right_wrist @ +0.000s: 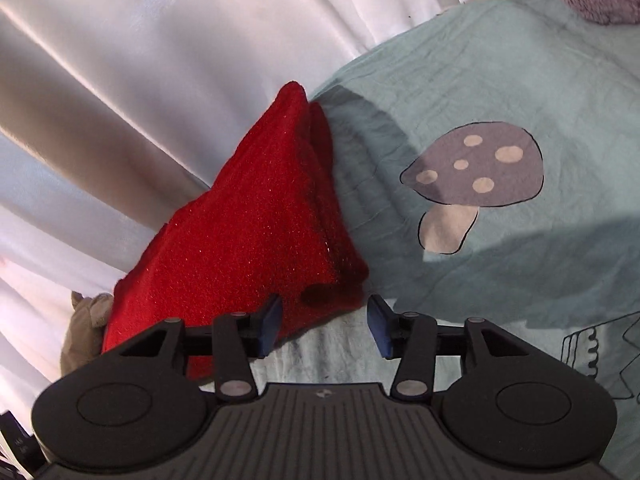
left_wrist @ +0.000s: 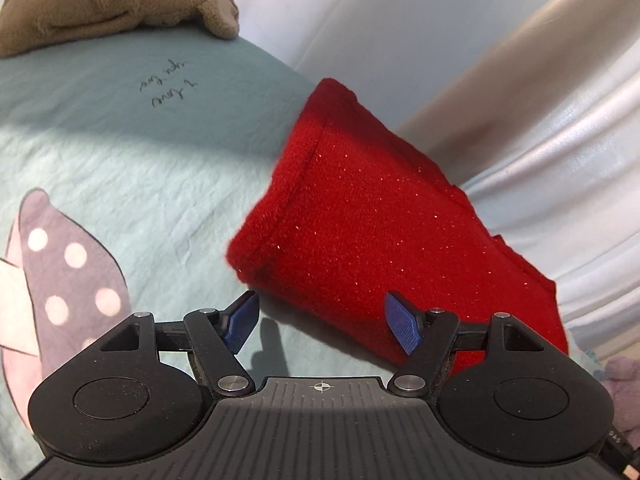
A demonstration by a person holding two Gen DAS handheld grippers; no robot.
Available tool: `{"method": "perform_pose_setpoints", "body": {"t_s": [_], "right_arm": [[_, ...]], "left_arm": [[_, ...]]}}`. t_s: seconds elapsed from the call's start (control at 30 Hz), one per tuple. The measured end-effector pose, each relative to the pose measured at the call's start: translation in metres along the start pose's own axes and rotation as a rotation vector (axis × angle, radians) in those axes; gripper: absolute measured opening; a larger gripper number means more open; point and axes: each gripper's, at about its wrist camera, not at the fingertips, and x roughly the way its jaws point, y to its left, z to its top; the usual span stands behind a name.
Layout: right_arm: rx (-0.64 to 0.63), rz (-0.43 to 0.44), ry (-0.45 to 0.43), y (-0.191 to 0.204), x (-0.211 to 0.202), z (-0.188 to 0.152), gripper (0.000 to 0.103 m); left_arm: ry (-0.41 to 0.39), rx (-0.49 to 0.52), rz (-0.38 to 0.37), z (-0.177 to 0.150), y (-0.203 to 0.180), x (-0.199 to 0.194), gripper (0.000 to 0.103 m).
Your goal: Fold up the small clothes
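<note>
The red garment [left_wrist: 384, 216] is lying folded on the pale green bedsheet [left_wrist: 132, 168], close to the edge of the sheet that is running along the white curtain [left_wrist: 560, 128]. In the right wrist view the garment [right_wrist: 256, 232] is showing several stacked layers along one side.

The left gripper [left_wrist: 322, 326] is standing spread, its blue pads [left_wrist: 242, 326] apart and holding nothing. One pad is sitting in front of the sheet and the other in front of the garment's near edge; contact with the cloth cannot be confirmed.

The right gripper [right_wrist: 324, 326] is likewise standing spread and holding nothing, its fingers framing the near corner of the garment.

A mushroom print [right_wrist: 476, 176] is showing on the sheet beside the garment. A brown plush toy [left_wrist: 104, 0] is resting at the far end of the sheet, well apart from the garment.
</note>
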Motion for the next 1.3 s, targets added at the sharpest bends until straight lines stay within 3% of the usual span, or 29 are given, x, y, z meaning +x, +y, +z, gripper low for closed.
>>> {"method": "perform_pose_setpoints", "body": {"t_s": [0.17, 0.23, 0.3, 0.37, 0.43, 0.53, 0.63, 0.73, 0.8, 0.87, 0.93, 1.03, 1.17, 1.3], "right_arm": [[0.175, 0.103, -0.017, -0.014, 0.015, 0.003, 0.061], [0.187, 0.108, -0.034, -0.014, 0.020, 0.006, 0.059], [0.178, 0.093, -0.049, -0.012, 0.024, 0.008, 0.050], [0.154, 0.095, -0.059, -0.009, 0.027, 0.010, 0.033], [0.066, 0.054, -0.082, 0.001, 0.025, 0.015, 0.023], [-0.113, 0.013, -0.192, 0.026, 0.008, 0.015, 0.011], [-0.176, -0.026, -0.215, 0.033, 0.005, 0.017, 0.012], [-0.245, -0.172, -0.179, 0.028, 0.022, 0.016, 0.016], [-0.288, -0.261, -0.218, 0.026, 0.017, 0.017, 0.018], [-0.279, -0.357, -0.250, 0.020, 0.004, 0.022, 0.018], [-0.269, -0.346, -0.264, 0.016, -0.008, 0.028, 0.017], [-0.339, -0.255, -0.253, 0.032, -0.017, 0.026, 0.018], [-0.521, -0.161, -0.176, 0.077, 0.003, 0.004, 0.018], [-0.677, -0.199, -0.115, 0.107, 0.047, -0.005, 0.018]], "left_arm": [[-0.026, -0.091, -0.077, 0.001, 0.010, 0.013, 0.067], [-0.021, -0.127, -0.062, 0.005, 0.013, 0.018, 0.059], [-0.022, -0.144, -0.070, 0.009, 0.015, 0.022, 0.050], [-0.030, -0.140, -0.062, 0.012, 0.015, 0.022, 0.038], [-0.045, -0.118, -0.058, 0.016, 0.013, 0.015, 0.024], [-0.085, -0.073, -0.056, 0.018, 0.009, 0.001, 0.019], [-0.062, -0.059, 0.010, 0.014, 0.013, 0.007, 0.021], [-0.056, -0.060, 0.059, 0.012, 0.018, 0.003, 0.036], [-0.083, -0.044, 0.116, 0.013, 0.016, -0.011, 0.045], [-0.122, 0.014, 0.164, 0.013, 0.010, -0.026, 0.046], [-0.143, 0.081, 0.173, 0.011, -0.005, -0.038, 0.052], [-0.135, 0.180, 0.116, 0.006, -0.038, -0.037, 0.067], [-0.113, 0.353, 0.120, 0.002, -0.088, -0.009, 0.072], [-0.068, 0.440, 0.167, 0.008, -0.113, 0.026, 0.074]]}}
